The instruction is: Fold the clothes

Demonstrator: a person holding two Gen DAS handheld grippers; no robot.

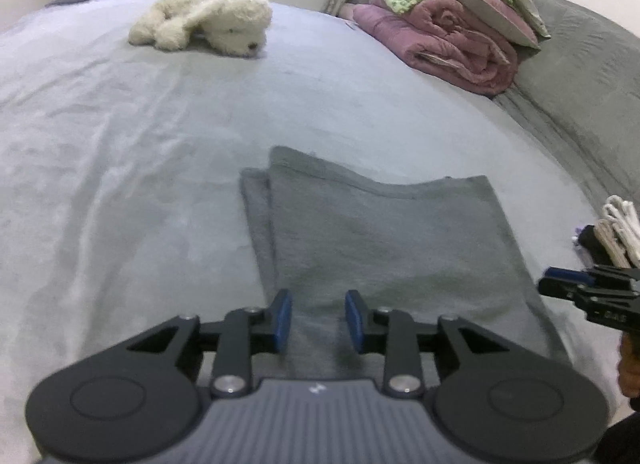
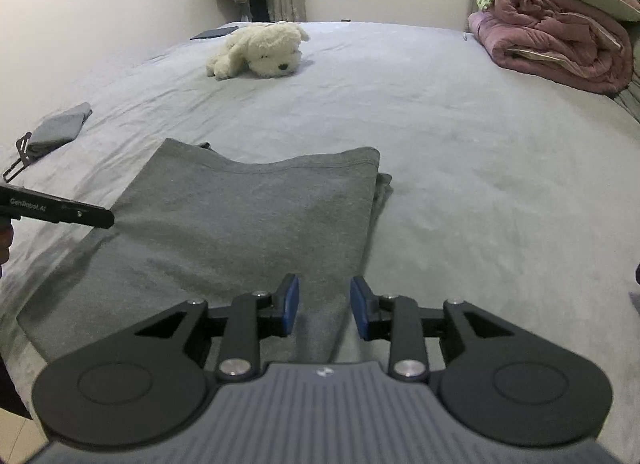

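A grey garment [image 1: 384, 240] lies flat and partly folded on the pale bed sheet [image 1: 120, 152], with a narrower layer showing along its left edge. My left gripper [image 1: 318, 322] hovers open over the garment's near left part, nothing between its blue pads. In the right wrist view the same grey garment [image 2: 248, 216] spreads ahead, a folded edge on its right side. My right gripper [image 2: 324, 306] is open above the garment's near right edge. The right gripper [image 1: 560, 286] also shows at the far right of the left view, and the left gripper's side [image 2: 60, 212] at the left of the right view.
A white plush dog [image 1: 208, 20] lies far back on the bed. Rolled pink quilts with a green patterned cloth [image 1: 448, 28] are stacked at the back right. A small pile of folded clothes [image 1: 612, 232] sits at the right edge. A crumpled grey cloth [image 2: 60, 128] lies left.
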